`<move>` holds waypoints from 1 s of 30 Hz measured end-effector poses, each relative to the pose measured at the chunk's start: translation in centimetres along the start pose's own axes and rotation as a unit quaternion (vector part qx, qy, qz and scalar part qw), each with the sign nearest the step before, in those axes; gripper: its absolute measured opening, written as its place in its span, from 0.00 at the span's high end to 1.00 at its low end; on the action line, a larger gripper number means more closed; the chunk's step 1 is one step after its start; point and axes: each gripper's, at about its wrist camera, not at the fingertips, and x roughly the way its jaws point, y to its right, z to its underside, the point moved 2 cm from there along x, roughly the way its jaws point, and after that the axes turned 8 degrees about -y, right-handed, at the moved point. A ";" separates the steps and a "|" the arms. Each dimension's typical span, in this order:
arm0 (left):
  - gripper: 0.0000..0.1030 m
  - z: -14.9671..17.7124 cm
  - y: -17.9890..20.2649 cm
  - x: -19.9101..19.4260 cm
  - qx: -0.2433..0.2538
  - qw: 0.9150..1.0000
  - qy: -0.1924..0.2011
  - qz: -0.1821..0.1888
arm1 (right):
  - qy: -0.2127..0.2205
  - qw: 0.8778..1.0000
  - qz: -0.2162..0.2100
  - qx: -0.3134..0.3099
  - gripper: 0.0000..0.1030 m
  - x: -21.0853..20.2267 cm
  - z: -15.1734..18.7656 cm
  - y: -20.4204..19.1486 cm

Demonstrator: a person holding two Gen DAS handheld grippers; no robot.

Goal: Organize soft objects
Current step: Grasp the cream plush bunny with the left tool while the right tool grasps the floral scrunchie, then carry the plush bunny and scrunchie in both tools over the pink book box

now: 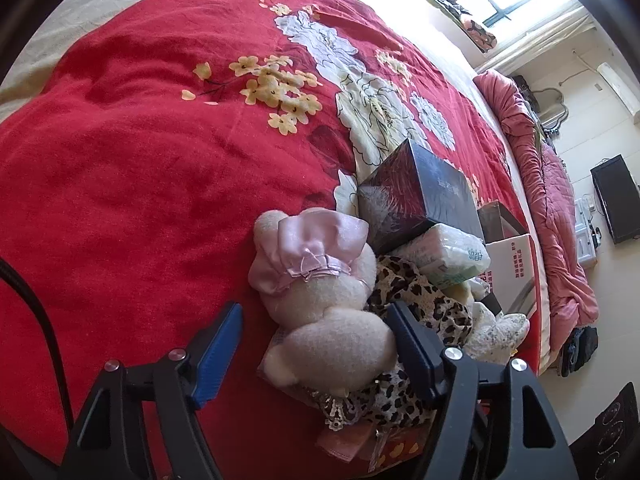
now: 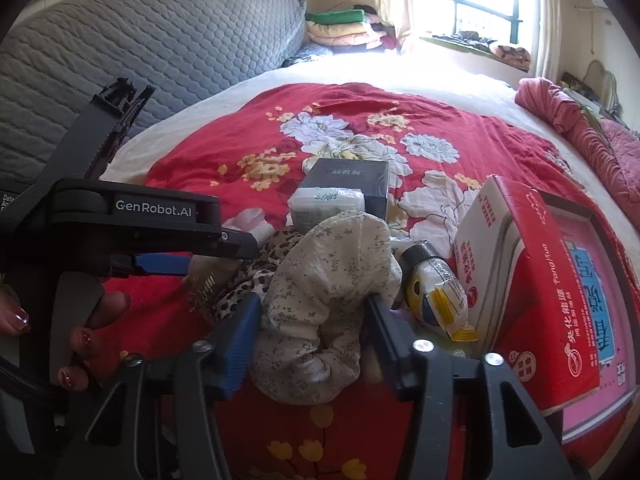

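Bed [image 2: 460, 76], pale sheet, grey quilted headboard [image 2: 140, 48] behind it. Red floral blanket [image 1: 140, 160] spread over the sheet and carrying every smaller item. Pink quilt [image 1: 560, 216] bunched along the far edge of the bed. Red carton [image 2: 552, 288] with a white side panel, lying at the right of the heap in the right wrist view. Black box [image 1: 416, 196], tilted, resting on a wrapped tissue pack [image 1: 444, 256]. Cream plush toy [image 1: 332, 308] in a pink satin dress, lying on its side on the blanket against a leopard-print cloth [image 1: 416, 292]. White flower-print cloth [image 2: 324, 304], crumpled, on top of the leopard-print cloth and beside a small yellow-and-white packet [image 2: 436, 296]. Left gripper [image 1: 316, 344]: jaws spread, straddling the plush toy's lower body; one pad rests against the toy, the other stands clear of it over the blanket. Right gripper [image 2: 312, 332]: jaws drawn in on the white flower-print cloth, both pads pressing its bunched folds. Person's fingers [image 2: 100, 320], painted nails, wrapped round the handle of the left gripper at the left edge of the right wrist view.
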 end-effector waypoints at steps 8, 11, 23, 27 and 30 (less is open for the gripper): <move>0.51 -0.4 -0.3 1.6 -0.010 0.999 -0.020 0.042 | 0.038 0.999 -0.001 -0.007 0.85 -2.2 0.2 1.0; 0.53 -0.2 -0.8 0.9 -0.017 0.998 -0.011 0.061 | 0.050 0.999 -0.001 -0.003 0.85 -3.0 0.1 1.6; 0.54 1.1 -0.3 -4.0 0.015 0.997 0.055 0.050 | 0.089 0.996 -0.002 -0.015 0.87 -5.3 -0.2 1.2; 0.54 2.2 2.1 -5.0 0.050 0.996 0.068 0.039 | 0.105 0.994 -0.011 -0.014 0.89 -6.2 -0.5 1.4; 0.53 2.8 3.1 -5.1 0.064 0.995 0.072 0.033 | 0.097 0.995 -0.013 -0.001 0.90 -6.1 -0.6 2.1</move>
